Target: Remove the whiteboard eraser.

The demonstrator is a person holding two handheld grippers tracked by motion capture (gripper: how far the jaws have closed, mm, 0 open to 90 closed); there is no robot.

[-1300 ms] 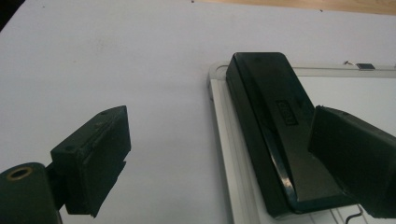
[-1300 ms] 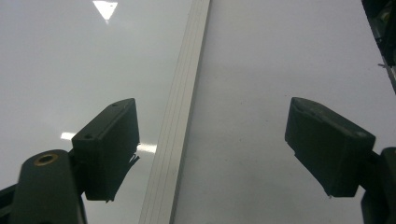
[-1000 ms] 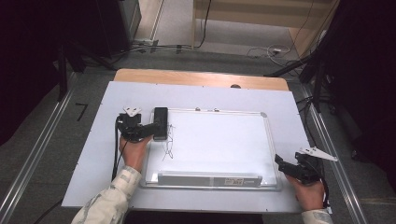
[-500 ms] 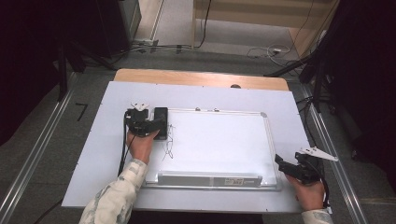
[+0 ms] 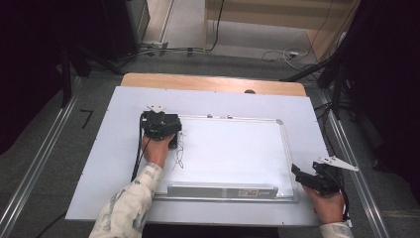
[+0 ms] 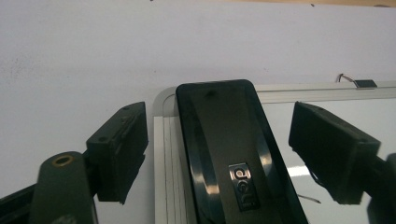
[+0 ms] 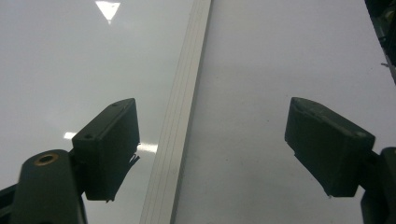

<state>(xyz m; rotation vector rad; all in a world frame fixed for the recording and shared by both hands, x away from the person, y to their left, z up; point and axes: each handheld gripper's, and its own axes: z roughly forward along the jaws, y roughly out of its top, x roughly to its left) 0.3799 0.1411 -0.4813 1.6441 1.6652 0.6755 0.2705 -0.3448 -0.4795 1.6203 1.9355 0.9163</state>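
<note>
Left gripper view shows the black eraser lying on the top-left corner of the whiteboard, directly between the left gripper's 2 jaws. The jaws have just been closing around it, yet a gap remains on each side, so the pads do not press it. High view puts the right gripper at the whiteboard's lower-right corner, well apart from the eraser, jaws spread wide over the frame and the surface.
</note>
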